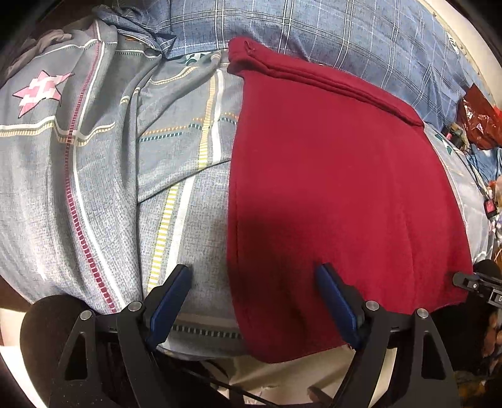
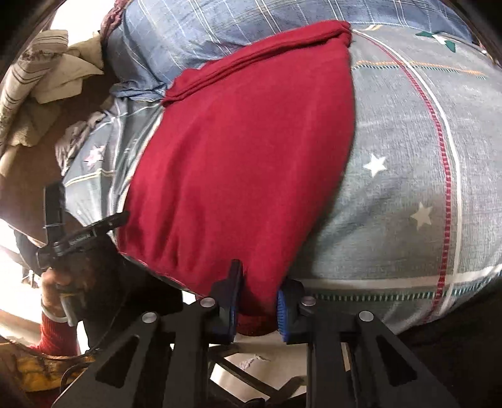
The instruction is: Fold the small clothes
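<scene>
A dark red garment (image 1: 329, 188) lies spread on a bed, a folded band at its far edge. In the left wrist view my left gripper (image 1: 254, 276) is open over the garment's near left edge, its blue-padded fingers straddling that edge and holding nothing. In the right wrist view the red garment (image 2: 244, 163) fills the middle, and my right gripper (image 2: 259, 282) is shut on its near right corner, cloth pinched between the blue pads. The left gripper (image 2: 91, 229) shows at the garment's left edge in the right wrist view.
The bed has a grey-blue sheet with stars and stripes (image 2: 408, 175) and a blue plaid cover (image 1: 329, 28) behind the garment. Crumpled beige cloths (image 2: 47, 81) lie at far left. Red bags and cables (image 1: 480, 125) sit at the right. The bed's near edge is just below both grippers.
</scene>
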